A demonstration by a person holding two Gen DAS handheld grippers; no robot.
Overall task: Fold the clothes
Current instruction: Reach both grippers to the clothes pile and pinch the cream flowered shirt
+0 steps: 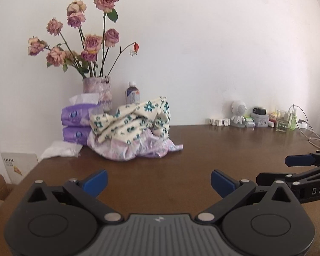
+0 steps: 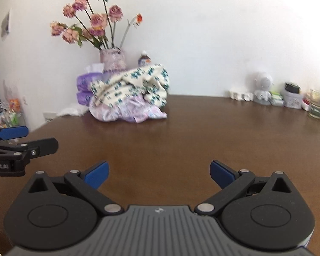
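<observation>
A: Where are the clothes?

B: Crumpled in a heap at the far left of the brown table [image 1: 202,149]: a cream floral garment [image 1: 131,119] on top of a lilac one [image 1: 136,149], just beside 2 purple tissue packs [image 1: 76,125] and the vase of roses [image 1: 98,91].

A: And the tongs?

B: The left gripper [image 1: 159,182] and right gripper [image 2: 159,173] both gape wide, empty, above the bare near tabletop, well apart from the heap.

Soft daylight is filling both views, with the wall [image 1: 202,42] blowing out near white. The table [image 1: 181,166] is showing only faint sheen. Fisheye is bending the edges, dark corners creeping in. The right wrist view is smearing, especially the clutter [image 2: 288,98] at the back.
</observation>
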